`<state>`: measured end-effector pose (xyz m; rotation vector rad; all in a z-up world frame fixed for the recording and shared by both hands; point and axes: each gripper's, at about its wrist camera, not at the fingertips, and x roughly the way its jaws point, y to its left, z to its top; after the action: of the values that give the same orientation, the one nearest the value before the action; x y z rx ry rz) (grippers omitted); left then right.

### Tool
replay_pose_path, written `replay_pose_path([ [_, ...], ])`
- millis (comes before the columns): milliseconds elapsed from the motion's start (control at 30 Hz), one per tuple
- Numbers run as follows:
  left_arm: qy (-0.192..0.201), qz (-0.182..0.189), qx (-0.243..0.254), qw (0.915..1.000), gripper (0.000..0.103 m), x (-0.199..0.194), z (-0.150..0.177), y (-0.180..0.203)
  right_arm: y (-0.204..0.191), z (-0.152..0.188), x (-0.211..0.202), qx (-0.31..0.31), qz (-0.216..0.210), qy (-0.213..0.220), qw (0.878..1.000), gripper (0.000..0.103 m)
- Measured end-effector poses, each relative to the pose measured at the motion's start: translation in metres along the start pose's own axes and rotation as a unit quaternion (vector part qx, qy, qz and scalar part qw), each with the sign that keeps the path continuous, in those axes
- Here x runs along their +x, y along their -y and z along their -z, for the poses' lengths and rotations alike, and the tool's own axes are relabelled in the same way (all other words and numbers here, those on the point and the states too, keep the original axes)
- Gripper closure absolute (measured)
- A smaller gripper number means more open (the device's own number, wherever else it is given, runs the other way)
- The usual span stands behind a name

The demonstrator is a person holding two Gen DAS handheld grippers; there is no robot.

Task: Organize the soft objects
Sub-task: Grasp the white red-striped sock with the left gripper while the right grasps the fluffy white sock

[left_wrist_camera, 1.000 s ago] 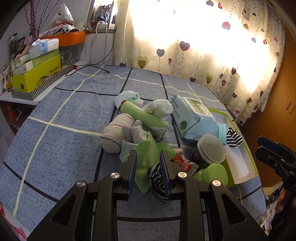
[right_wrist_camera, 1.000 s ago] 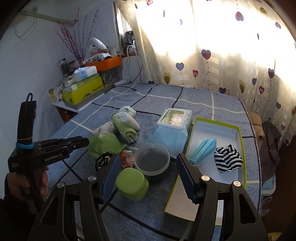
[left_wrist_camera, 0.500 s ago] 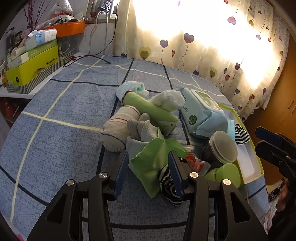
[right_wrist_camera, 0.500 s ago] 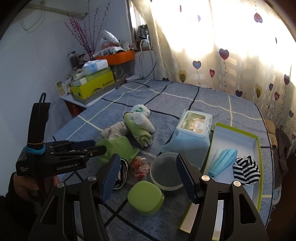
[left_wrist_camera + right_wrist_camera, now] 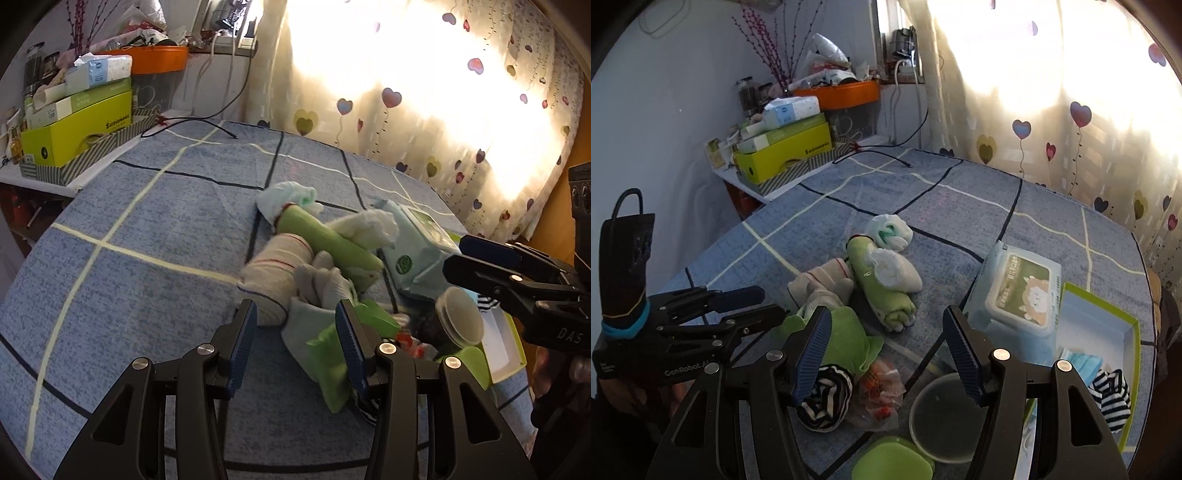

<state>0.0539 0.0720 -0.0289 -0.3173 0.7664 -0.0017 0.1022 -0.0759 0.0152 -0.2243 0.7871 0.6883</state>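
Spreading wider since a moment ago, the left gripper (image 5: 293, 338) hangs empty, jaws apart, just short of the green cloth (image 5: 334, 356) lying slightly rightward, while the right gripper (image 5: 886, 350) hovers open behind.

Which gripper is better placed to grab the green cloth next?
Probably left: the left gripper is open, right at the green cloth; the right gripper is open, aimed more toward the rolled socks.

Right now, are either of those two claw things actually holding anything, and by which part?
No, nothing is held. The left gripper is open near the green cloth without clamping it, and the right gripper hangs open above the table.
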Motion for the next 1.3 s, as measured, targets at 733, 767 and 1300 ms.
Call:
replay_pose_path([
  [733,-0.036,0.015,0.010,0.9992,0.057,0.055,-0.033,-0.028,0.004,-0.037,0.078,-0.035,0.004,-0.068,0.997,0.084],
  [767,-0.039,0.020,0.012,0.9989,0.057,0.055,-0.033,-0.026,0.005,-0.036,0.077,-0.034,0.005,-0.067,0.997,0.085],
  [1300,-0.099,0.063,0.013,0.9930,0.053,0.083,-0.027,-0.013,0.017,-0.027,0.057,-0.007,-0.007,-0.045,0.999,0.085],
])
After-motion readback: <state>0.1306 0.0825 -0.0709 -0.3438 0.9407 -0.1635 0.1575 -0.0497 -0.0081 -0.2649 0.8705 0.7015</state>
